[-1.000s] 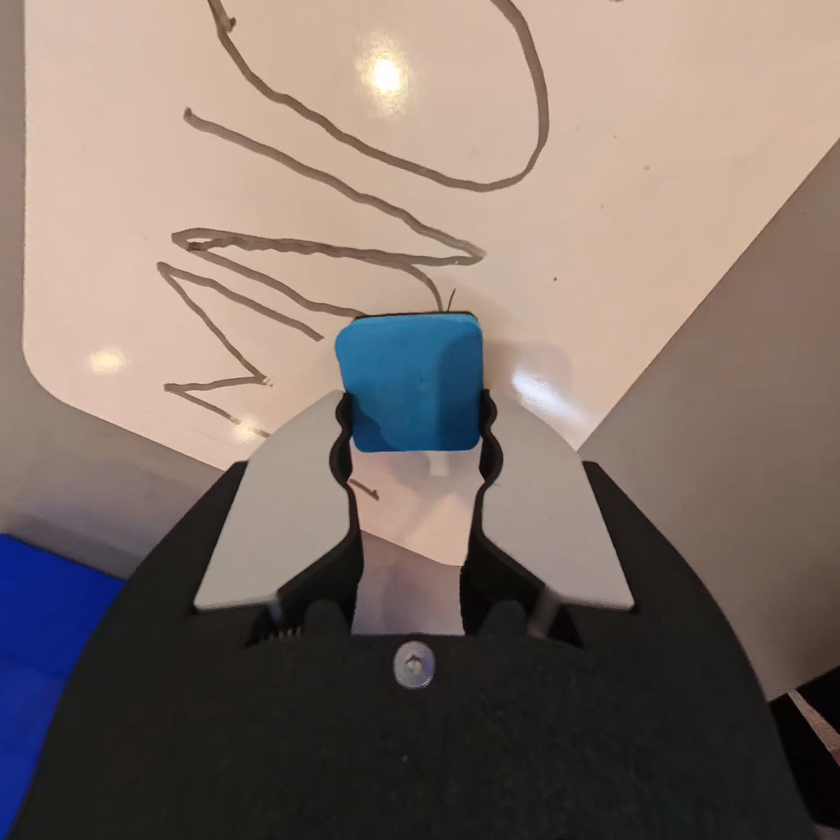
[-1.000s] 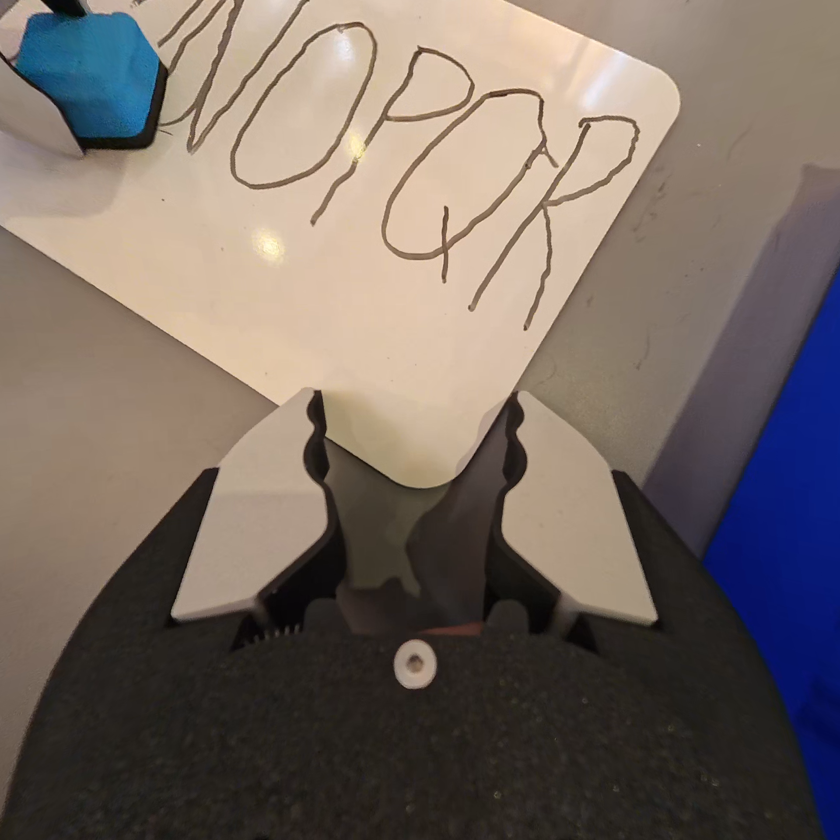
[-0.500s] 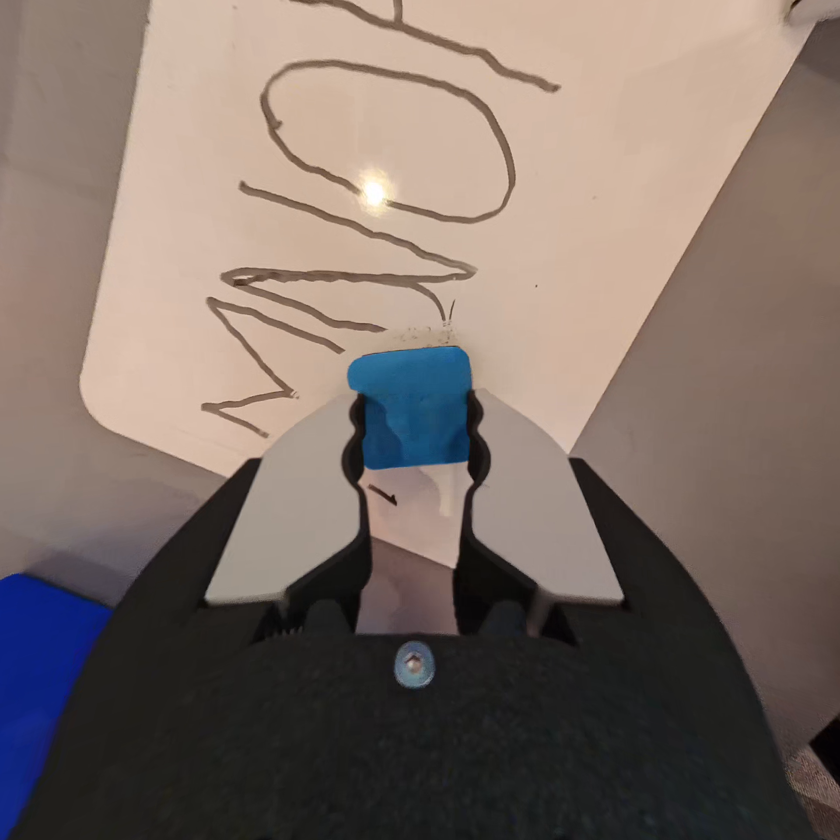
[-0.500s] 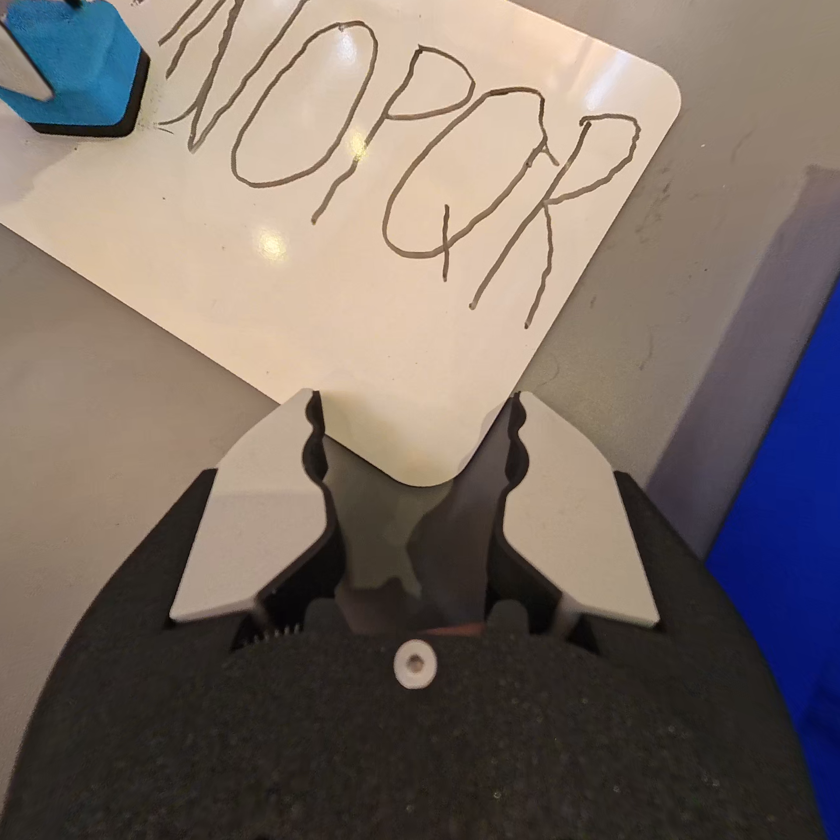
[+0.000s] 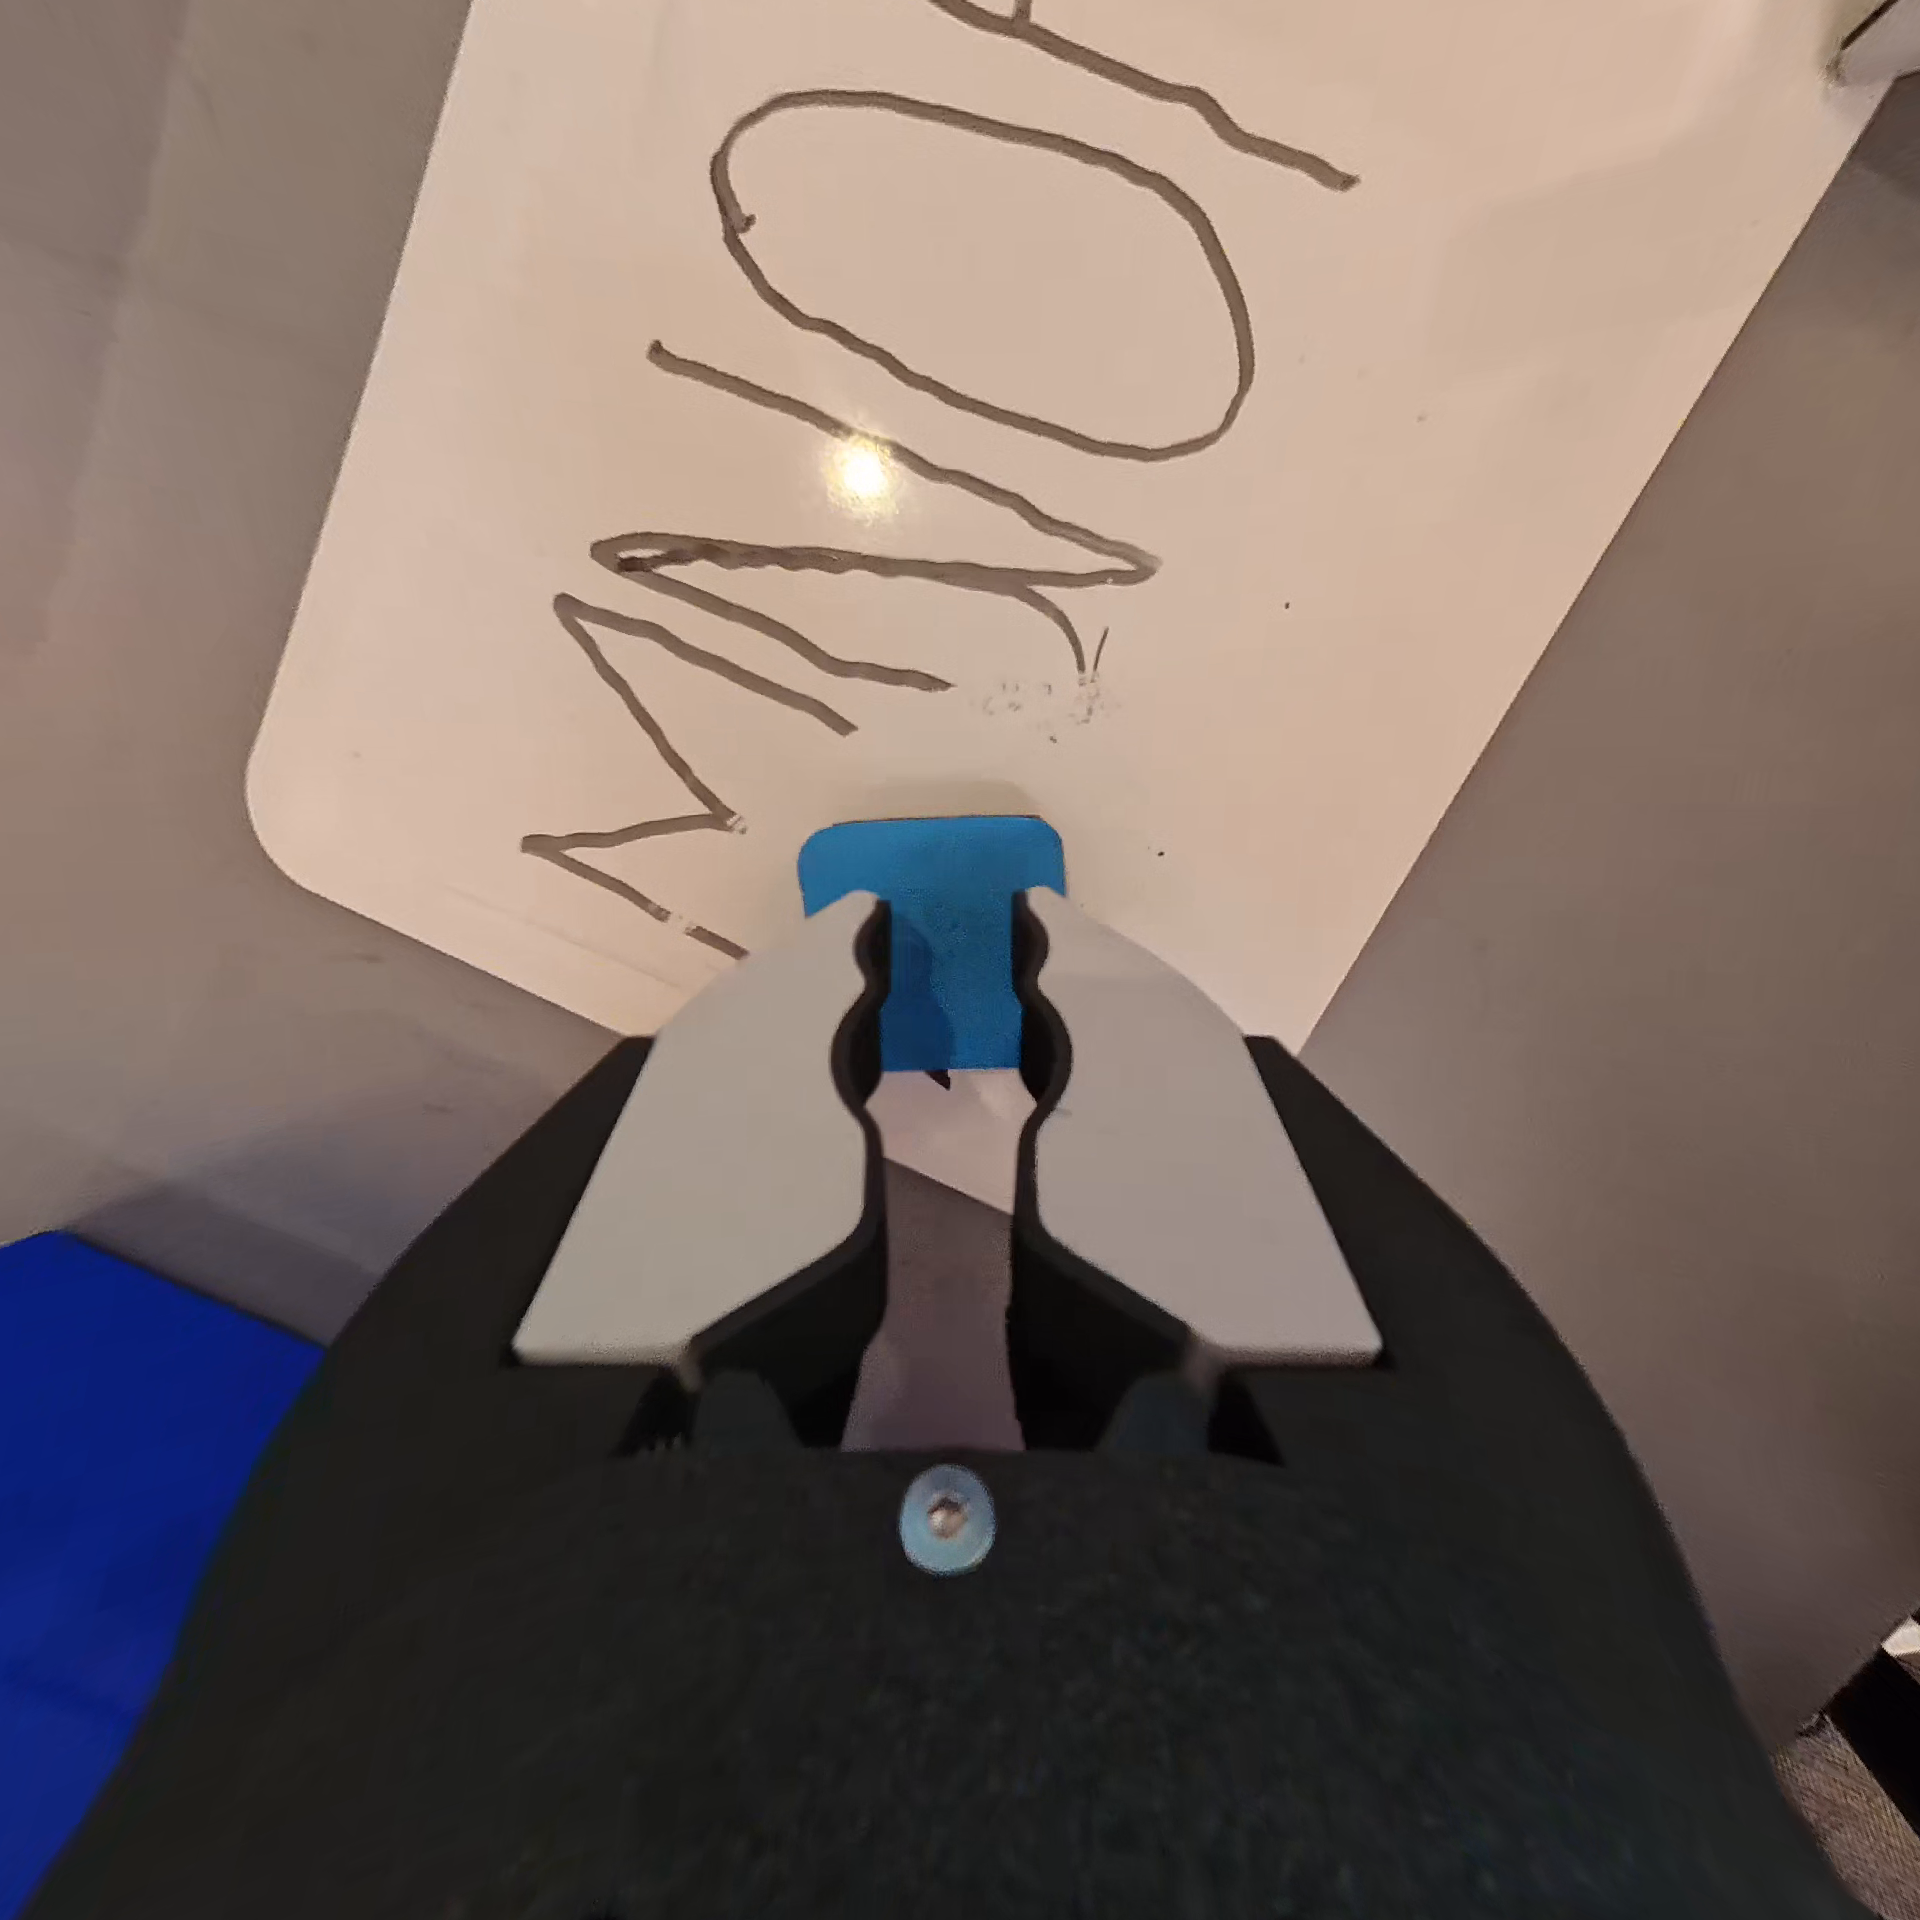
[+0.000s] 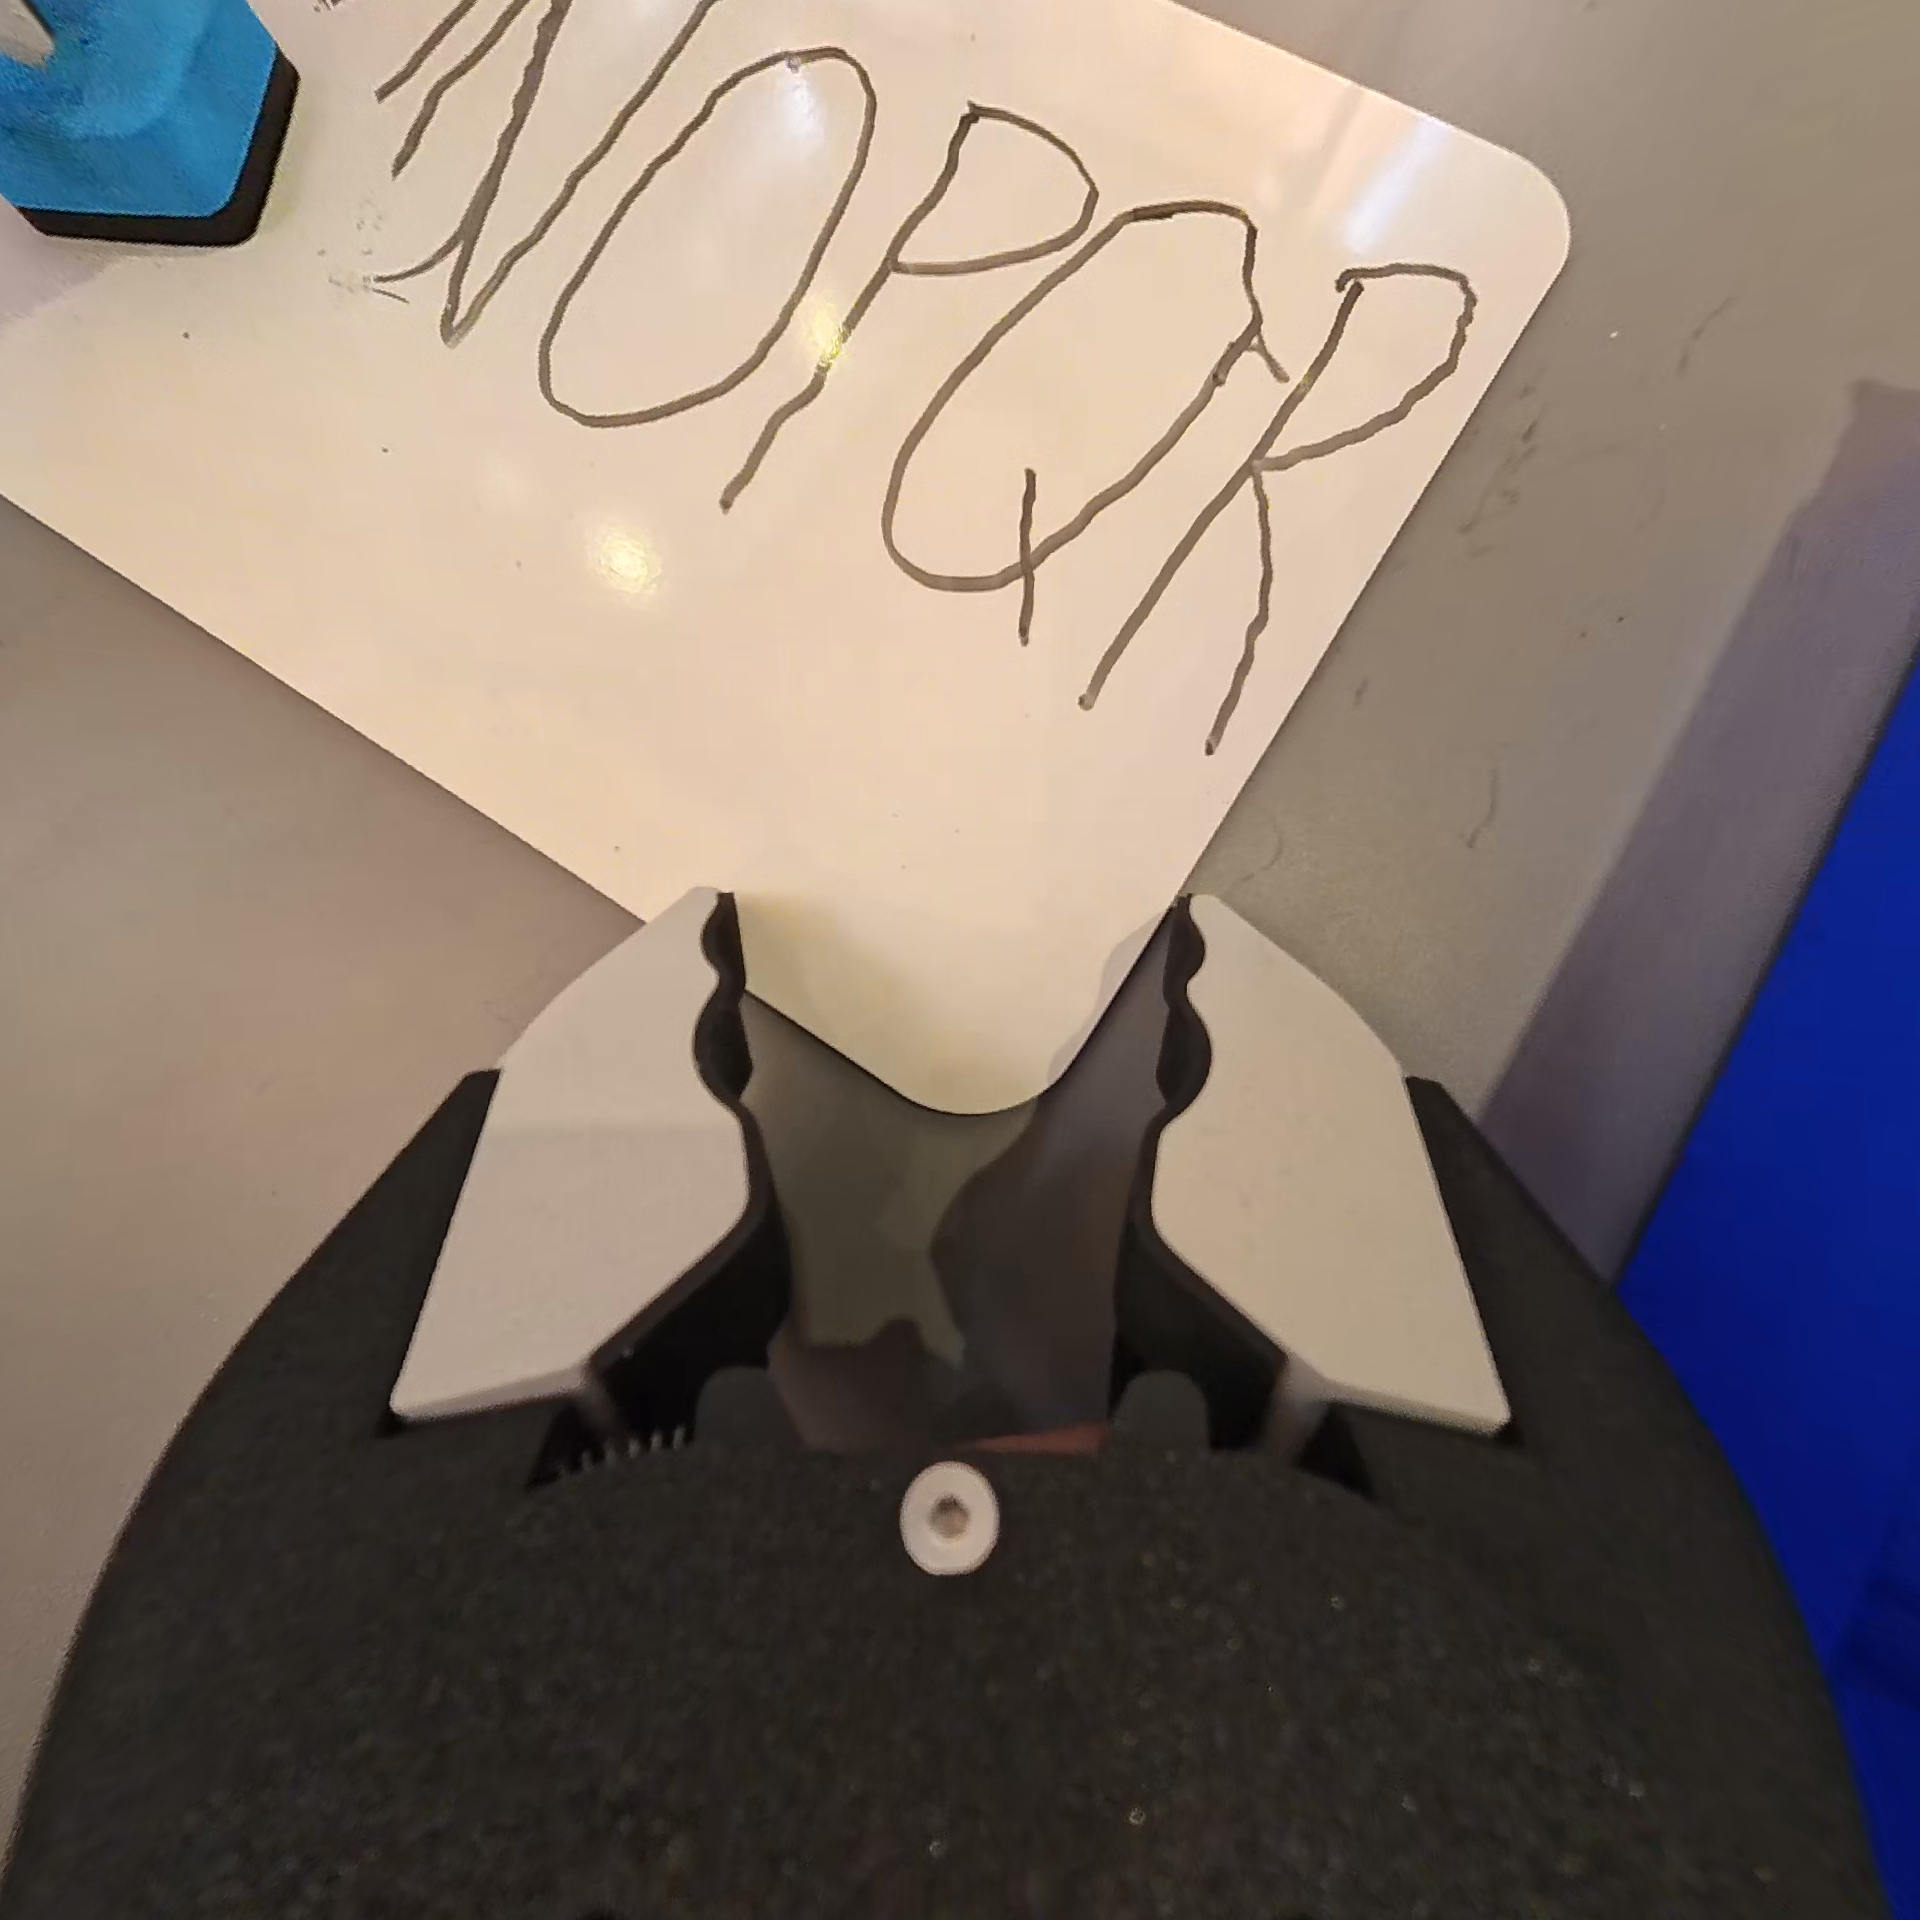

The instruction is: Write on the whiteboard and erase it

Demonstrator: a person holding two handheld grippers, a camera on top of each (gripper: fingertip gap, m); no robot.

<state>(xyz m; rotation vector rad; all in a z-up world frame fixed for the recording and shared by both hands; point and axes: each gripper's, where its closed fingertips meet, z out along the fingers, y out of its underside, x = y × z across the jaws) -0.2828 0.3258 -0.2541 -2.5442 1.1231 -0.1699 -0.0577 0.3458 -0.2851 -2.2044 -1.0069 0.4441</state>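
A white whiteboard (image 5: 1403, 436) with dark handwritten marks lies flat on a grey table. My left gripper (image 5: 948, 914) is shut on a blue eraser (image 5: 935, 862) with a black base, pressed on the board near its lower edge. Faint smudged ink specks (image 5: 1039, 701) lie just beyond the eraser. In the right wrist view the same whiteboard (image 6: 623, 644) shows its full row of marks, with the eraser (image 6: 135, 125) at the top left. My right gripper (image 6: 951, 920) is open and empty, over the board's near corner.
The grey table (image 6: 208, 831) surrounds the board. A blue surface (image 6: 1787, 1039) lies past the table's right edge in the right wrist view, and a blue surface (image 5: 114, 1455) shows at the lower left in the left wrist view.
The left gripper has drawn the eraser back toward the board's near edge, wiping away the ends of the nearest strokes and leaving smudges. The right gripper has stayed put.
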